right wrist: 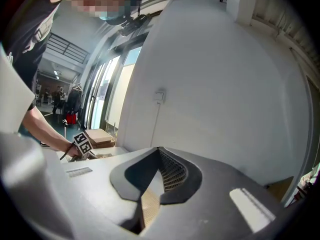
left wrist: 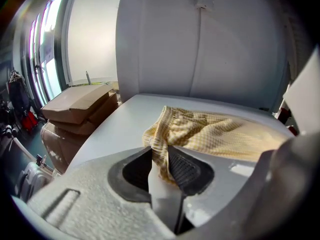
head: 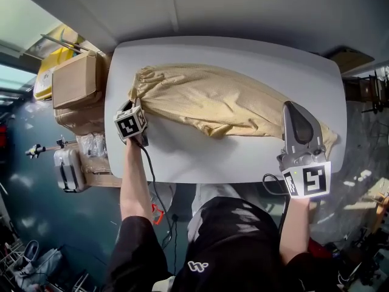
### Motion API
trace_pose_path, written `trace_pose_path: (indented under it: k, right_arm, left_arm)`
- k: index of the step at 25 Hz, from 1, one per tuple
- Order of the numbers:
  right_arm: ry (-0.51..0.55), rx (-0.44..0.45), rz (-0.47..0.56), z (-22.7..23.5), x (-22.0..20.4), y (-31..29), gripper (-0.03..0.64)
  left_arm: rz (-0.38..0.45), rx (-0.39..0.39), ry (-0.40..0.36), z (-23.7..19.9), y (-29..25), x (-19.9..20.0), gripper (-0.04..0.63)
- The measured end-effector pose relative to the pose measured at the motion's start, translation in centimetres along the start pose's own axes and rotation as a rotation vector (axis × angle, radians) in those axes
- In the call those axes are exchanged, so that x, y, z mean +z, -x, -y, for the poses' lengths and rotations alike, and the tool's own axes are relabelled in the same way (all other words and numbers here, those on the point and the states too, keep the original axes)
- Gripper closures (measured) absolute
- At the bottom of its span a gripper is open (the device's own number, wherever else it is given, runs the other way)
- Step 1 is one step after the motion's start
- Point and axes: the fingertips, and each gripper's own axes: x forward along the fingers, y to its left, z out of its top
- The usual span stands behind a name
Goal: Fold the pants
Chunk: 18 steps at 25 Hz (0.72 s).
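Observation:
Pale yellow pants (head: 213, 99) lie stretched across the white table (head: 200, 157), with the gathered waistband at the left and the leg ends at the right. At the waistband's near corner my left gripper (head: 137, 102) is shut on a bunched fold of the waistband (left wrist: 159, 144), which is pinched between its pads. My right gripper (head: 292, 108) lies over the leg ends near the table's right edge. It is shut, and a strip of yellow cloth (right wrist: 149, 204) shows between its jaws. The legs' far tip is hidden under that gripper.
Stacked cardboard boxes (head: 76, 81) press against the table's left edge, and a silver case (head: 68, 169) stands on the floor below them. A white wall (left wrist: 200, 44) runs close behind the table. Cables hang from both grippers at the table's near edge.

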Motion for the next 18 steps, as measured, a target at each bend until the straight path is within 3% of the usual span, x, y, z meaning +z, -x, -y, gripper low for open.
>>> trace_pose_path:
  k: [18]
  right_arm:
    - [-0.05,0.07,0.071,-2.7,1.1,0.4,0.614]
  left_arm:
    - [-0.046,0.13,0.14,-3.3,11.8,-12.8,0.494]
